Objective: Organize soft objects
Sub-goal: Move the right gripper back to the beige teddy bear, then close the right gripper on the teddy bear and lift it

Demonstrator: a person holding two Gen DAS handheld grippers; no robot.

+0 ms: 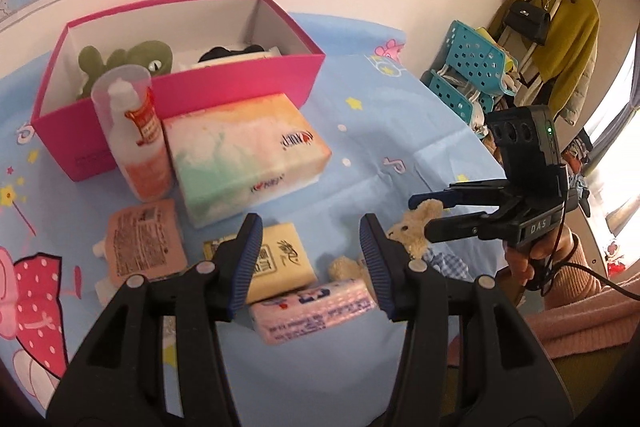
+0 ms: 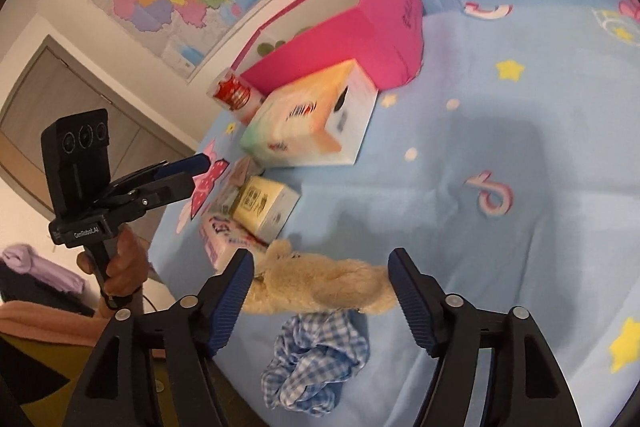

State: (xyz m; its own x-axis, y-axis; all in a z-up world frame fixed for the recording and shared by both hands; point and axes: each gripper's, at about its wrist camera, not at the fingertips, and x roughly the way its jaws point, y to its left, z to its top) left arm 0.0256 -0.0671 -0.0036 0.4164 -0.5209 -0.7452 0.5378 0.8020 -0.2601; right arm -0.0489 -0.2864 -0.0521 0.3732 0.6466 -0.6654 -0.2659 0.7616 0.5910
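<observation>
We are holding our right claw wide around the plush bunny lying on the blue bedsheet, pads not pressing it. Our left claw is hanging partly open and empty over the tissue packs, near the pink box.

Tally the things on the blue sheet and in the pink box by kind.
Plush toys: 3, a tan one on the sheet, a green and a black in the box
Tissue packs: 3
Bottles: 1
Pouches: 1
Total: 8
</observation>
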